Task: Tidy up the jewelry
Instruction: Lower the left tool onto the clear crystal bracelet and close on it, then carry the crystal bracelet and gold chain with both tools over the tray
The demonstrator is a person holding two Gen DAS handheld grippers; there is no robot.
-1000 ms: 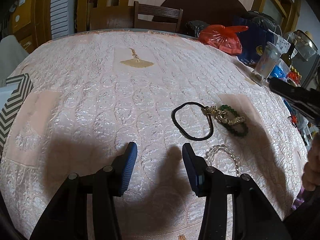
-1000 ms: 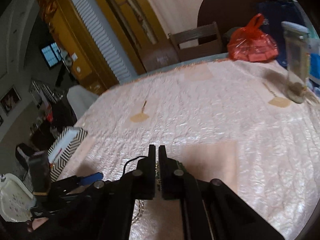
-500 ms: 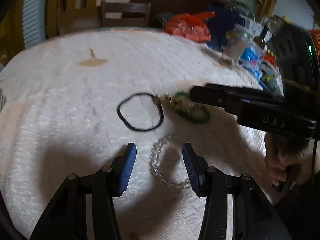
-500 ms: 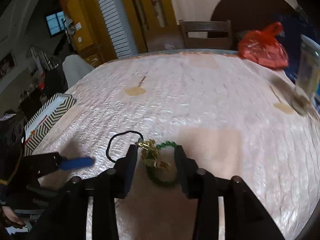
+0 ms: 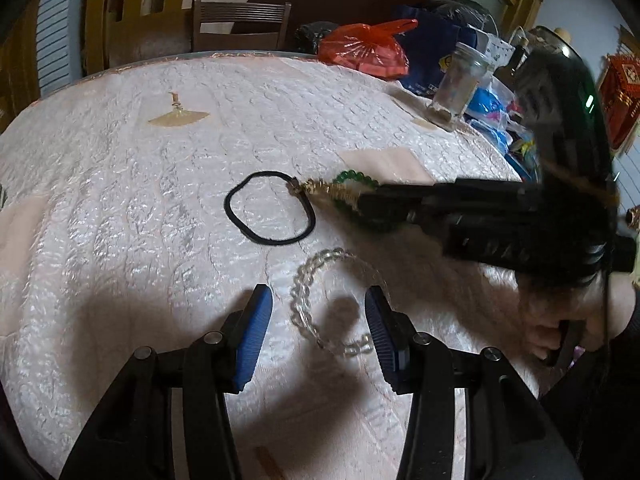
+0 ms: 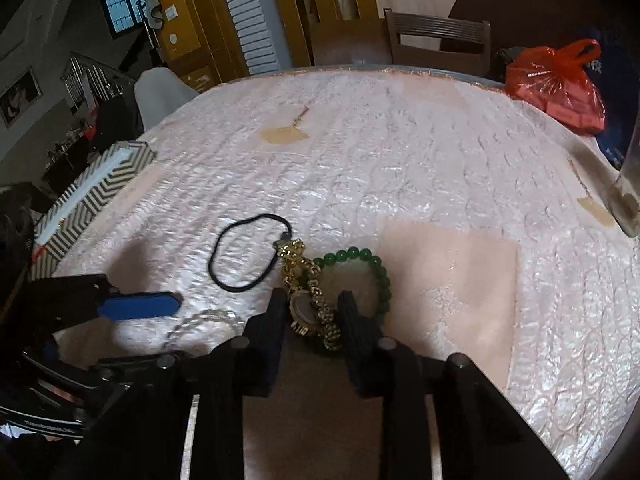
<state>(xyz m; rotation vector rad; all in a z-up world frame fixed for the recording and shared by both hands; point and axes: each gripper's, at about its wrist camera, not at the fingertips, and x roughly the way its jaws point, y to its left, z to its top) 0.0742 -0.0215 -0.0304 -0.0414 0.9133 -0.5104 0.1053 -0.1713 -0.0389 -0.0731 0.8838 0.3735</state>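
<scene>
**Right gripper closing in on the gold watch; left gripper lining up on the clear beads**

The gold watch [image 6: 308, 300] is lying on the bench [image 6: 440, 160], draped over the near edge of the green bead bracelet [image 6: 360, 264] and touching the black hair tie [image 6: 248, 256] at its far end. The right gripper [image 6: 314, 312] is now straddling the watch with its jaws partly open, narrower than half a second ago and not yet pinching; a second ago they were shut. That suggests the watch is the next piece to be lifted, though the bracelet beneath may come along or snag.

The clear bead bracelet [image 5: 320, 304] is lying just in front of the left gripper [image 5: 318, 320], partly between its blue pads [image 5: 254, 332]. The left gripper is standing wide open, holding nothing, and has been moving rightward so that this bracelet sits between its fingers.

A chevron-patterned box [image 6: 92, 196] is sitting at the bench's left edge, well apart from the jewelry, probably its destination. A red plastic bag [image 5: 364, 50] and a glass jar [image 5: 456, 88] are standing at the far side.
</scene>
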